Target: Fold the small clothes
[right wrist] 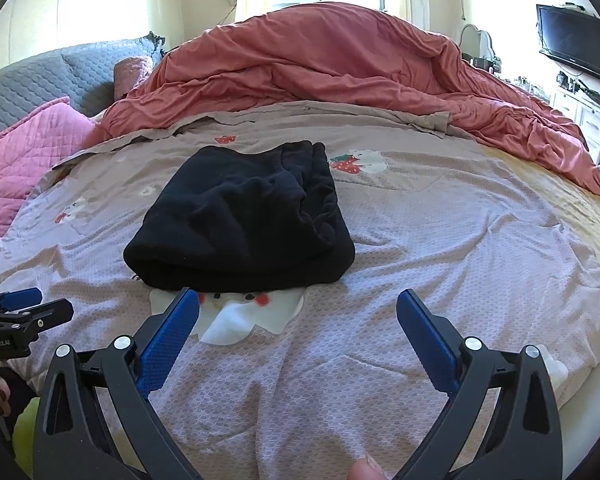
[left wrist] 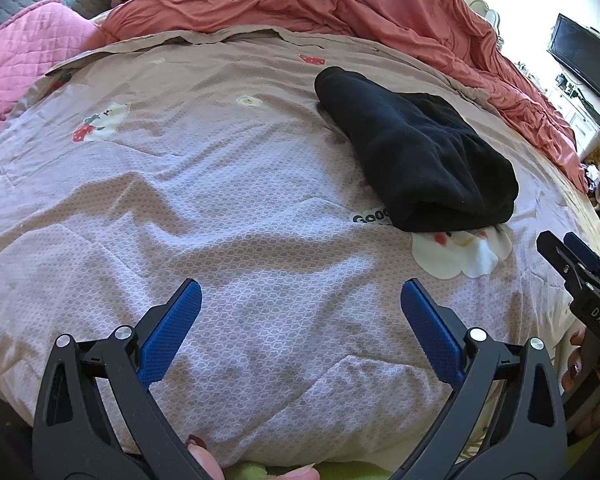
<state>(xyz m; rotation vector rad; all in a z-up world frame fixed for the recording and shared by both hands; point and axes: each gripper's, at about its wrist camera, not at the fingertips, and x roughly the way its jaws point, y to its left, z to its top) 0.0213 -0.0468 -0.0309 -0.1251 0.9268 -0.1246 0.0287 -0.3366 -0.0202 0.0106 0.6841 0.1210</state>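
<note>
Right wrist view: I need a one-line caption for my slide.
Open right tongs hover before a folded black garment lying on a patterned bedspread.

The garment lies on the bed near its middle; the duvet is heaped behind it, pillows at the far-left corner.

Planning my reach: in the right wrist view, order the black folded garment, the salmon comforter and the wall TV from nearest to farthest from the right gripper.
1. Black folded garment, just ahead, slightly left.
2. Salmon comforter, heaped behind it.
3. Wall TV, far right.
</note>
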